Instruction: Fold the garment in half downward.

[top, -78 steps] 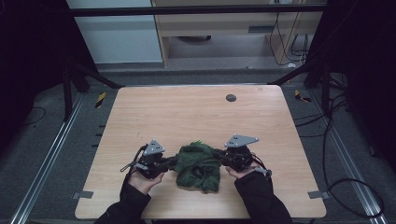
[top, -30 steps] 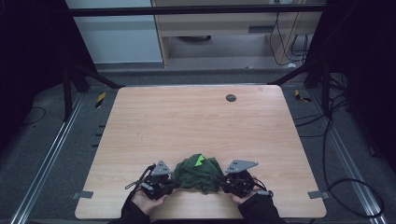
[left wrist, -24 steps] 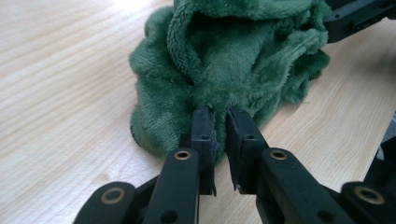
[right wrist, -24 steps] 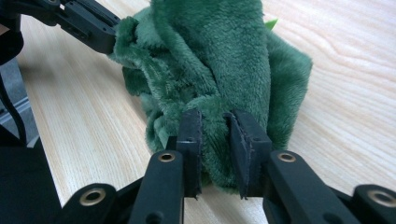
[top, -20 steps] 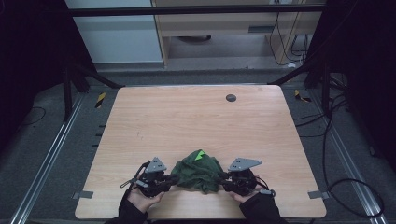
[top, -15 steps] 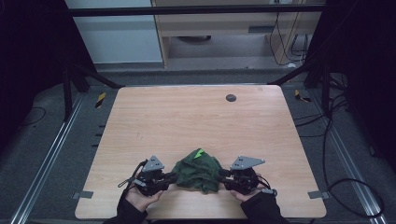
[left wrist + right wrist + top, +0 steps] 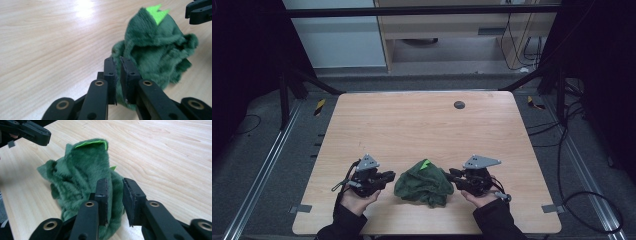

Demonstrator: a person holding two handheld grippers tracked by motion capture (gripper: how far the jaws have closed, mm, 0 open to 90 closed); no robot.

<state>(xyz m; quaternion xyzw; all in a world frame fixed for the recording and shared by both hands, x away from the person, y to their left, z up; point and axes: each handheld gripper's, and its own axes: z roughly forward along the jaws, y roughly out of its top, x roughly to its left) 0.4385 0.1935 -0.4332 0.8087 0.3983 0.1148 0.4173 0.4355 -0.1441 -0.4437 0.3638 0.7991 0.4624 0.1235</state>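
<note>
A crumpled dark green plush cloth [image 7: 423,183] lies in a heap on the pale wood worktop [image 7: 422,125], close to the person's edge and about midway between the two hands. A bright lime-green patch [image 7: 426,163] shows at its top, on the side facing away from the person.

The left gripper [image 7: 388,176] sits just beside the cloth's left edge, held in the person's left hand [image 7: 358,200], pointing inward at the heap. In the left gripper view its jaws are drawn nearly together with only a narrow slit of air between the pads; they have just been closing, and nothing is caught between them. The fuzzy cloth [image 7: 155,50] lies just past the tips, not pinched.

The right gripper [image 7: 448,173] comes in from the other side, cradled in the right hand [image 7: 482,197], its tips at the cloth's right edge. In the right gripper view its jaws stand a little apart, a clear gap between the pads; they too have just been closing, with no fold of cloth gripped in the gap. The green pile [image 7: 82,175] rises ahead and to the left of them, its lime lining peeking along the top fold.

A small dark round disc [image 7: 459,104] sits far off near the worktop's back edge
</note>
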